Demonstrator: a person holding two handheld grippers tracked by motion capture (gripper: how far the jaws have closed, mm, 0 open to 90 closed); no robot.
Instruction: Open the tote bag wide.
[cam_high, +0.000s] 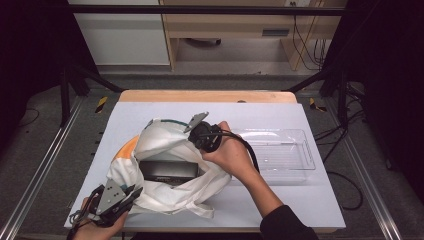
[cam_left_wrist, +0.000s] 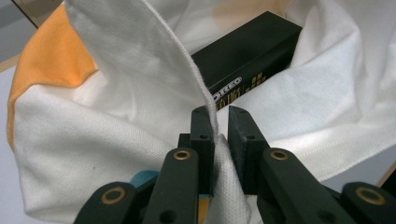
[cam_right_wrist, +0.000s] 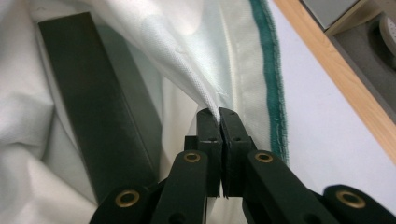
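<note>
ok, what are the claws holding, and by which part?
Both hold the white cloth bag by its opening edge: left claw has the near rim between its jaws, right claw pinches the far rim.

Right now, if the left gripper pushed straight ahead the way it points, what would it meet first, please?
The left gripper already pinches the white bag's rim; going straight on, it would probably meet the black Oreo box inside next, though depth is unclear.

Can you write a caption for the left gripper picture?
Left gripper pinches the white bag's rim, black box inside.
</note>
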